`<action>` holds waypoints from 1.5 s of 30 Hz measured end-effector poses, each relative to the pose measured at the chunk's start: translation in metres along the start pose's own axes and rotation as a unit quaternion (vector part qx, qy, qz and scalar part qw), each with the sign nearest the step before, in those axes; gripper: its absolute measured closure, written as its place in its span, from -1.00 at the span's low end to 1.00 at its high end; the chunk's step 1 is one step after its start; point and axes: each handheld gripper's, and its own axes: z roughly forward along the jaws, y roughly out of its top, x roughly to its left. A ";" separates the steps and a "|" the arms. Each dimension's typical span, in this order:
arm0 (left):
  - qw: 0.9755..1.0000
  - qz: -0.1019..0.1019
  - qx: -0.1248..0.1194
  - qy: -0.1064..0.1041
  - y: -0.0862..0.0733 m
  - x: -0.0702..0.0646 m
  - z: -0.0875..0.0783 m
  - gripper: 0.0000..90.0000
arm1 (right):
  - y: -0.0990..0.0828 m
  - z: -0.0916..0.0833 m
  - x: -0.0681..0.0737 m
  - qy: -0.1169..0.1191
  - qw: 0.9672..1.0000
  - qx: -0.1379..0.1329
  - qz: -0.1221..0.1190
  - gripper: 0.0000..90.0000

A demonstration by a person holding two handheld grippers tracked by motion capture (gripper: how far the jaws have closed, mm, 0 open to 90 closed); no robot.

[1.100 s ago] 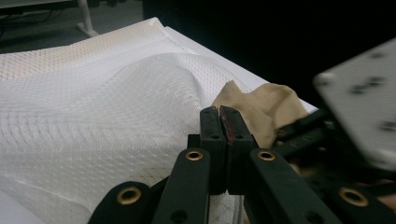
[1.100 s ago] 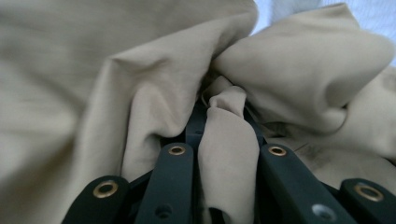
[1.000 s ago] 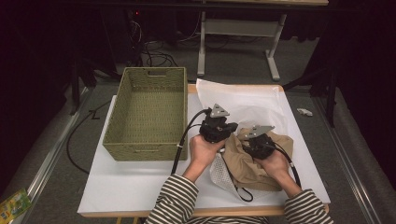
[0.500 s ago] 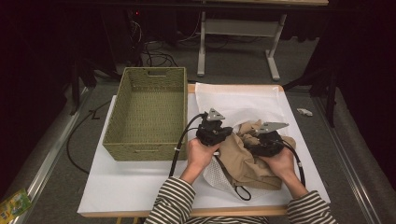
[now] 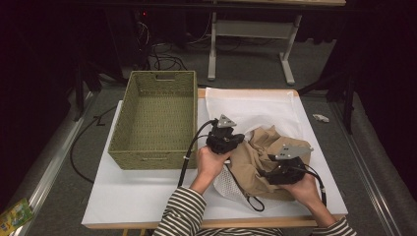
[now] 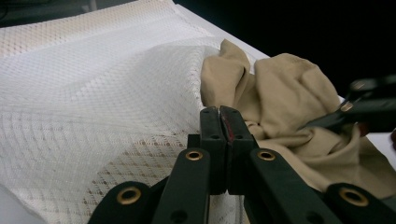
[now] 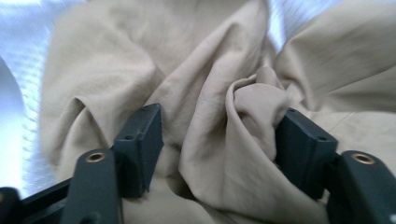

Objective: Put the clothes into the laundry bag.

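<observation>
Left gripper [image 6: 219, 116] clamped on white mesh bag [image 6: 93, 116], tan garment [image 6: 289, 107] beside

tan garment [image 5: 255, 157]: soft woven cloth, matt, heavily creased into rounded folds
mesh laundry bag [image 5: 251, 109]: white netting of fine open holes, thin and see-through, faintly shiny where the light strikes it
basket [image 5: 158, 156]: olive-green wickerwork, tightly plaited, rough and matt
bench [image 5: 142, 196]: smooth white top, matt, with a pale wooden edge at the far side
left gripper [image 6: 219, 119]: matt black plastic jaws, brass-coloured metal rivets, a red lining at the seam
right gripper [image 7: 217, 135]: same matt black plastic, brass-coloured rivets
sleeve [image 5: 179, 216]: knitted cloth in dark and white stripes
</observation>
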 end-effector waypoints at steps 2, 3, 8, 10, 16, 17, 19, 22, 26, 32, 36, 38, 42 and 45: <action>1.000 0.003 0.002 0.001 0.000 -0.001 0.000 0.98 | -0.002 0.012 0.002 -0.001 1.000 0.018 -0.003 -0.26; 1.000 0.003 0.003 0.001 0.000 -0.001 0.000 0.98 | -0.004 0.018 0.003 -0.003 1.000 0.030 -0.008 -0.27; 1.000 0.001 0.003 -0.001 -0.002 -0.001 0.001 0.98 | -0.010 0.036 0.003 -0.013 0.999 0.050 -0.013 -0.20; 1.000 0.000 0.003 -0.002 -0.002 -0.001 0.002 0.98 | -0.010 0.039 0.005 -0.022 0.997 0.060 -0.032 0.03; 1.000 0.007 0.009 -0.002 -0.003 -0.004 0.004 0.98 | -0.008 0.039 0.013 -0.058 0.993 0.067 -0.081 0.74; 1.000 0.006 0.010 -0.002 -0.004 -0.004 0.004 0.98 | -0.007 0.037 0.013 -0.055 0.994 0.060 -0.072 0.76; 1.000 0.006 0.009 -0.003 -0.004 -0.004 0.005 0.98 | -0.003 0.032 0.011 -0.055 0.996 0.043 -0.061 0.78; 1.000 0.001 0.008 -0.005 -0.007 -0.004 0.007 0.98 | 0.006 0.027 0.010 -0.060 0.996 0.025 -0.055 0.78; 1.000 0.006 0.003 -0.007 -0.006 -0.007 0.003 0.98 | 0.017 0.030 0.008 -0.070 0.996 0.019 -0.052 0.78; 1.000 0.011 -0.010 -0.009 -0.005 -0.010 -0.005 0.98 | 0.028 0.056 -0.001 -0.092 0.993 0.045 -0.055 0.77; 1.000 0.015 -0.013 -0.009 -0.005 -0.011 -0.005 0.98 | 0.027 0.072 -0.018 -0.106 0.993 0.056 -0.022 0.75; 1.000 0.014 -0.012 -0.009 -0.006 -0.011 -0.005 0.98 | 0.030 0.076 -0.022 -0.115 0.991 0.062 -0.022 0.72; 1.000 0.006 -0.004 -0.008 -0.011 -0.005 0.001 0.98 | 0.032 0.076 -0.023 -0.105 0.993 0.056 -0.014 0.49; 1.000 0.003 0.003 -0.006 -0.016 -0.002 0.002 0.98 | 0.031 0.055 -0.018 -0.087 0.995 0.037 -0.013 0.25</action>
